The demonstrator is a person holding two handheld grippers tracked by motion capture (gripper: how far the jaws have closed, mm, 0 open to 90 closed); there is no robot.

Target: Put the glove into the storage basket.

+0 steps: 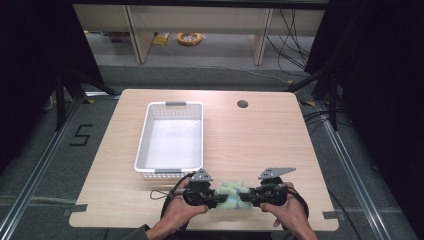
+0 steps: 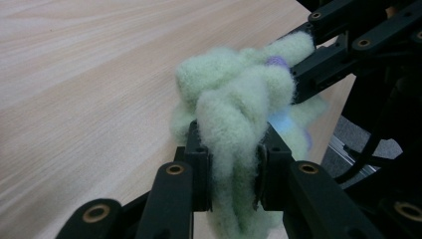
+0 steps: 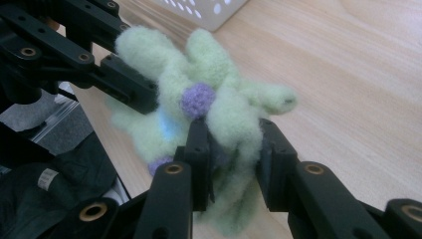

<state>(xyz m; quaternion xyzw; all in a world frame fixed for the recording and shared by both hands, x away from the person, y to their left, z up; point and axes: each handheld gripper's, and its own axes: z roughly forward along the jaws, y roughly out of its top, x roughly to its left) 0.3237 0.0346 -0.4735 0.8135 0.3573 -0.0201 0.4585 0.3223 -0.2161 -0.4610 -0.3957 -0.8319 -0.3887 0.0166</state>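
At the near edge of the table (image 1: 260, 130), the person has a fluffy pale-green toy (image 1: 231, 195) pinched from both sides. The left gripper (image 1: 216, 199) bites into the toy's left end, its jaws clenched on a thick fold of the green fleece; from the left gripper view the fleece (image 2: 234, 114) bulges up out between them. The right gripper (image 1: 246, 198) does the same at the toy's other end, jaws clamped on a limb of the fleece (image 3: 219, 104), just beside a small purple knitted knob (image 3: 198, 99). The two grippers point at each other with the toy stretched between them, and a patch of light blue shows on it too. In the gripper views the toy hangs a little clear of the tabletop. The white perforated basket (image 1: 145, 135) stands beyond the toy and a bit to its left, apart from it, with a grey handle at each short end. A round cable hole (image 1: 242, 104) lies in the tabletop beyond the toy, near the far edge.
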